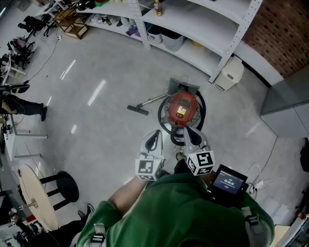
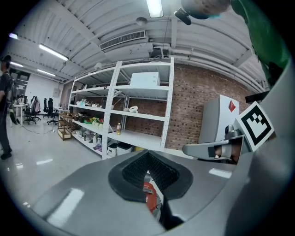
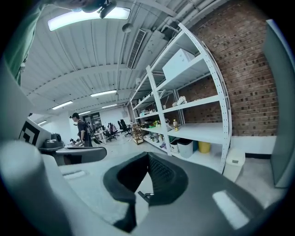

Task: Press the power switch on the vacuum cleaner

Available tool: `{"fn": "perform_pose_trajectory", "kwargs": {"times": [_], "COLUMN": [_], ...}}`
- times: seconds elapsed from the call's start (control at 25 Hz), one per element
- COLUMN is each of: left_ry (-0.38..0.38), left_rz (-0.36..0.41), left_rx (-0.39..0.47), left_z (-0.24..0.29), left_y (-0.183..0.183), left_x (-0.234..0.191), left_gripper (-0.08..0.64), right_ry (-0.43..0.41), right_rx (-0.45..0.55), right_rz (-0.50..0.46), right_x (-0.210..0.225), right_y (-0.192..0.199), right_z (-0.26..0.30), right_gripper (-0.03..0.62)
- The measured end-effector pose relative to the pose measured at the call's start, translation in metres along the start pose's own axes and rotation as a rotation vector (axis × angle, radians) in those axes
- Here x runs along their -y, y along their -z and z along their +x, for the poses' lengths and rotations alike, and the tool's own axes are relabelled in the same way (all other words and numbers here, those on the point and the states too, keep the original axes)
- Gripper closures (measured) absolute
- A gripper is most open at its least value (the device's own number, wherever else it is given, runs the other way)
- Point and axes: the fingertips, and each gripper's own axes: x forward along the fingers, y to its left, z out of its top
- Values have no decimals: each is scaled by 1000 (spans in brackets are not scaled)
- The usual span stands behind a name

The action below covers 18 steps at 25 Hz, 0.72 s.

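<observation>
The vacuum cleaner is red with a black hose. Floor pale grey, shelves white, brick wall red-brown, sleeve green, marker cubes black-and-white squares.

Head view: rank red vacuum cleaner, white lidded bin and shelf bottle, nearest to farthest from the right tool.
1. Red vacuum cleaner, just ahead of the right tool.
2. White lidded bin, farther off, to the right.
3. Yellowish bottle, up on the white metal shelving.

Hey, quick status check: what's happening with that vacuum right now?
Left gripper shut, empty; right gripper shut, empty. Vacuum cleaner ahead, switch not yet pressed. Hose loops round it.
</observation>
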Motion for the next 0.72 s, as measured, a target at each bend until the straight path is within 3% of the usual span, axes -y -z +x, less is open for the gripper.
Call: {"fn": "perform_pose_trajectory", "kwargs": {"times": [0.44, 0.72], "left_ry": [-24, -26], "left_rz": [-1, -9], "left_rx": [-96, -175], "left_z": [71, 112], "left_y": [22, 52], "left_x": [1, 3], "left_gripper": [552, 552], "right_ry": [-22, -23], "right_rx": [-86, -157], "right_rz": [4, 10], "right_x": [60, 95], "right_y": [15, 45], "right_z": [51, 80], "right_gripper": [591, 591]}}
